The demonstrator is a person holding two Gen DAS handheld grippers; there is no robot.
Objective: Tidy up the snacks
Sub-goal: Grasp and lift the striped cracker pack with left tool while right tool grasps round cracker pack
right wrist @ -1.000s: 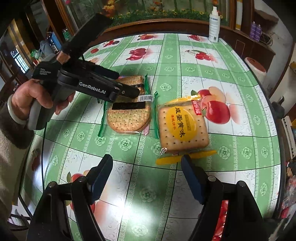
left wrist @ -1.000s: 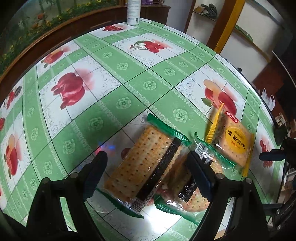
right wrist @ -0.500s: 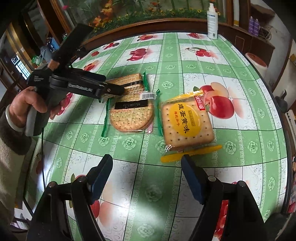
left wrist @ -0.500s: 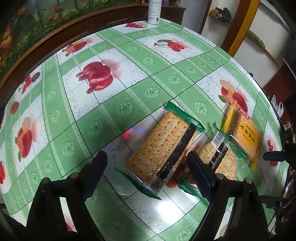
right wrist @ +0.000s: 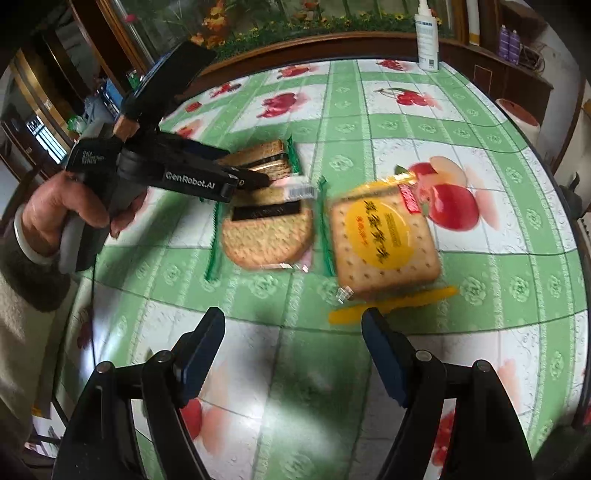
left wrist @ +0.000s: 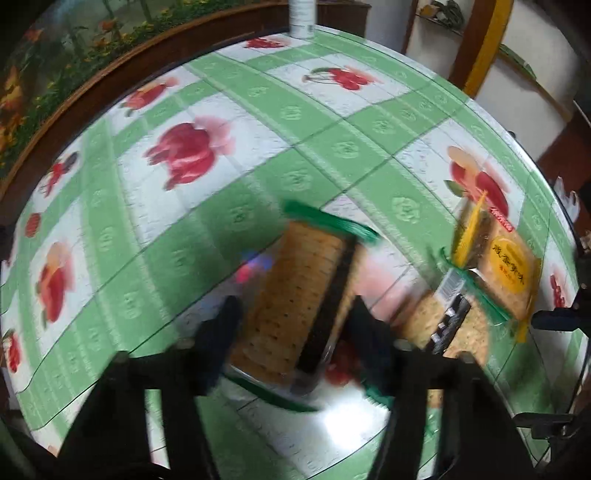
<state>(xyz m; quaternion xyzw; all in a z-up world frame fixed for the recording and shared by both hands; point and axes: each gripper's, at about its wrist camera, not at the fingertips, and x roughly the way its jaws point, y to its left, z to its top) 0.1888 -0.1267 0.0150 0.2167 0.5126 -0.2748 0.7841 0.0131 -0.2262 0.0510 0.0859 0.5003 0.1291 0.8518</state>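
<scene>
Three cracker packs lie on the green fruit-print table [right wrist: 480, 332]. My left gripper [left wrist: 291, 325] points steeply down with its jaws closing, and its pads press the sides of a green-edged square cracker pack [left wrist: 295, 273]. From the right wrist view the left gripper [right wrist: 255, 179] grips that pack [right wrist: 264, 158] at the far left. A second green pack of round crackers [right wrist: 266, 232] [left wrist: 454, 325] lies beside it. A yellow pack [right wrist: 384, 236] [left wrist: 511, 266] lies to the right. My right gripper [right wrist: 293, 328] stands open short of the packs with nothing between its fingers.
A person's hand [right wrist: 74, 210] holds the left gripper's handle at the left. A white spray bottle [right wrist: 426, 40] [left wrist: 301, 18] stands at the table's far edge, with a wooden ledge behind it. The round table edge curves along the right.
The left jaws have drawn in from wide apart onto the green-edged square pack, and that view is now blurred. The right gripper has stayed open and has come slightly nearer the packs.
</scene>
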